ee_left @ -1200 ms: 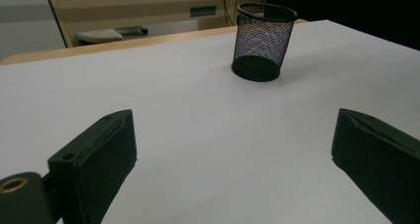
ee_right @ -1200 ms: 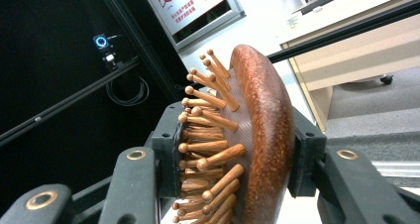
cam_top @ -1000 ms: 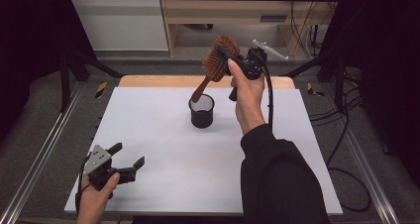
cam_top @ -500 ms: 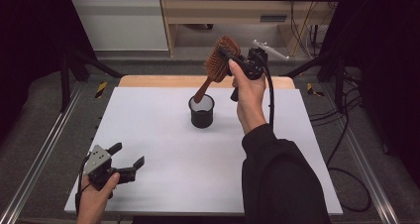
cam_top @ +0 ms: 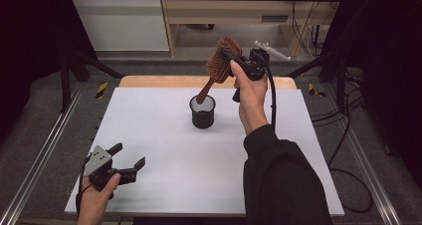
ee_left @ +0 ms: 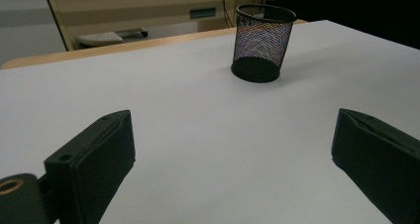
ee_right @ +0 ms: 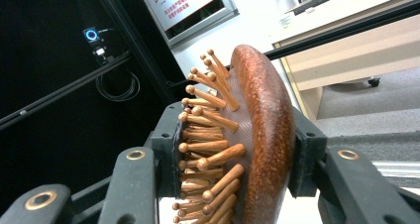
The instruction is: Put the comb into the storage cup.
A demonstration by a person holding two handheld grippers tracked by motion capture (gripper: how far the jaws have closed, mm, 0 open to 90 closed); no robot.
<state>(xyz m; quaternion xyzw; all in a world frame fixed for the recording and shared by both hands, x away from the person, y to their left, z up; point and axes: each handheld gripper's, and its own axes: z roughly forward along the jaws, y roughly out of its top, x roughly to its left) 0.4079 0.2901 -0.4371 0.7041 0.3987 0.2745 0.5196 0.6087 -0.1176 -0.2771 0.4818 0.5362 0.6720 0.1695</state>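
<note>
A brown wooden hairbrush (cam_top: 220, 64) (ee_right: 257, 135) is held tilted above the table's far middle, its handle slanting down into the black mesh cup (cam_top: 202, 111) (ee_left: 262, 40). My right gripper (cam_top: 230, 58) (ee_right: 237, 149) is shut on the brush head, one pad against the pegs, the other on the smooth back. At the near left corner my left gripper (cam_top: 128, 157) (ee_left: 233, 149) rests low over the white table (cam_top: 149, 120), jaws wide apart with nothing between them. The cup stands well ahead of it.
A wooden strip (cam_top: 149, 80) runs along the table's far edge. Metal rails (cam_top: 45, 150) flank both sides. Shelving (cam_top: 224, 11) and cables (cam_top: 348, 135) lie beyond and to the right. The gripper's cable (cam_top: 272, 100) hangs along the person's right forearm.
</note>
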